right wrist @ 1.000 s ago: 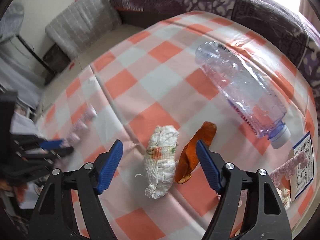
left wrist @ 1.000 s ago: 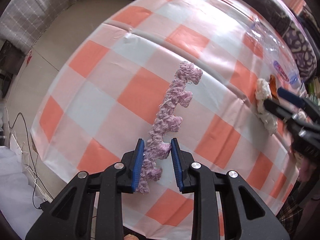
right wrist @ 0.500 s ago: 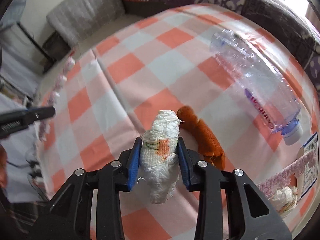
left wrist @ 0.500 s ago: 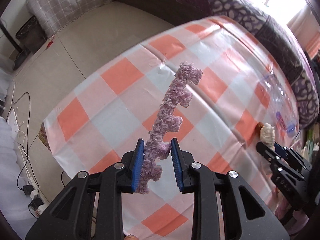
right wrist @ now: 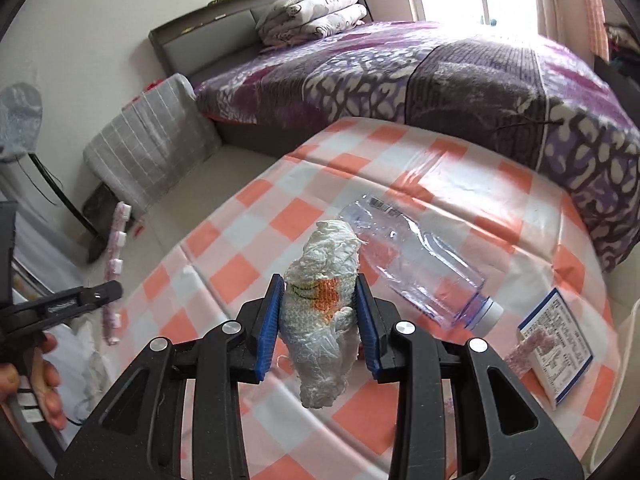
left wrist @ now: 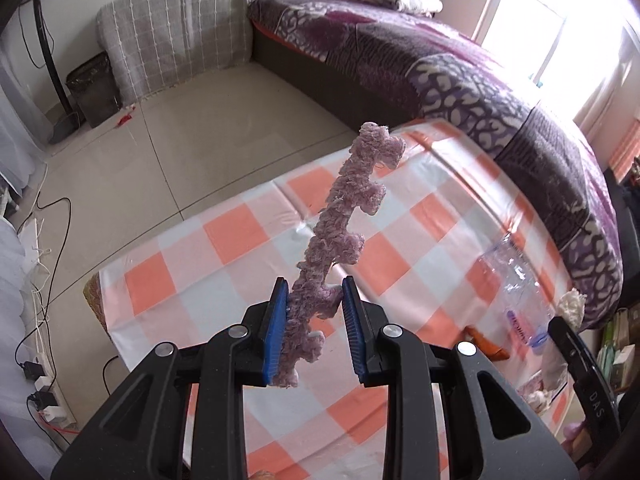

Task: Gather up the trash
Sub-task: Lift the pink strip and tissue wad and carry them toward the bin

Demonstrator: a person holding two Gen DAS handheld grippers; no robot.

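My left gripper [left wrist: 314,312] is shut on a long purple knitted strip [left wrist: 344,220], which sticks up in the air over the checked tablecloth [left wrist: 224,240]. My right gripper [right wrist: 319,310] is shut on a white crumpled wad with an orange patch [right wrist: 324,276], lifted above the table. In the right wrist view the left gripper [right wrist: 102,292] appears at the far left with the purple strip [right wrist: 114,264] hanging through it. An empty clear plastic bottle [right wrist: 416,264] lies on the cloth. In the left wrist view an orange scrap [left wrist: 486,344] lies near the bottle [left wrist: 516,280].
A small printed box [right wrist: 556,344] with a pinkish knitted piece [right wrist: 528,346] lies at the table's right edge. A bed with a purple cover [right wrist: 440,68] stands behind the table. A grey covered seat [left wrist: 176,28] and a dark bin [left wrist: 90,92] stand on the floor; cables [left wrist: 44,240] trail at the left.
The right gripper closed on the white wad and lifted it off the cloth. The left gripper rose and tilted up with the purple strip, bringing floor and bed into view.
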